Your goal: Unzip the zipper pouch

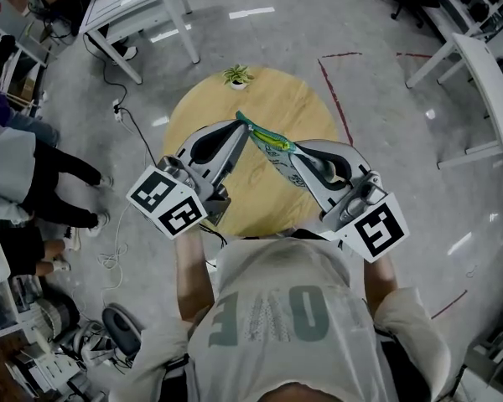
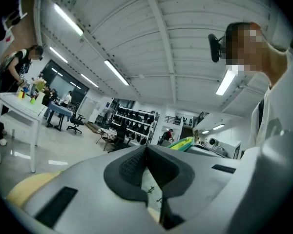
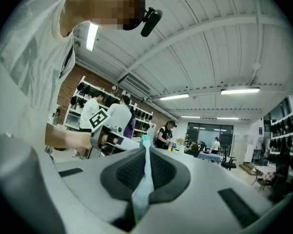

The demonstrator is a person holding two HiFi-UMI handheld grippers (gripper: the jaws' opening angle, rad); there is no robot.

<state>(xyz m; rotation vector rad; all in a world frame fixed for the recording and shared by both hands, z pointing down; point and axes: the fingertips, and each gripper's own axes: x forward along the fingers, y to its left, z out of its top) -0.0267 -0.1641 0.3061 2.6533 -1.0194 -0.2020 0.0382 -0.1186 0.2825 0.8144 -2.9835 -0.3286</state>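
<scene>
Inspecting the hold, the zipper pouch [image 1: 270,143], green and yellow with teal trim, is found suspended between both grippers, above the round wooden table [image 1: 285,99] and clear of it. The left gripper [image 1: 243,129] is clamped on a pale printed edge [image 2: 151,191] of the pouch at its far-left end. The right gripper [image 1: 295,152], nearer and to the right, is clamped on a thin teal strip [image 3: 145,179]. Whether this strip is the zip pull or only a trim tab cannot be told. How far the zip is open cannot be made out.

Risks noted:
- The teal strip may be drawn out of the right jaws if the pull is made off the line of the zip.
- The narrow bite of fabric in the left jaws may be lost under counter-pull, and the pouch would then swing or drop to the table.
- Slack cloth may be caught in the slider if tension is not kept.

Count: one pouch, two grippers, one table, one small potted plant [image 1: 237,76] at the table's far edge.
</scene>
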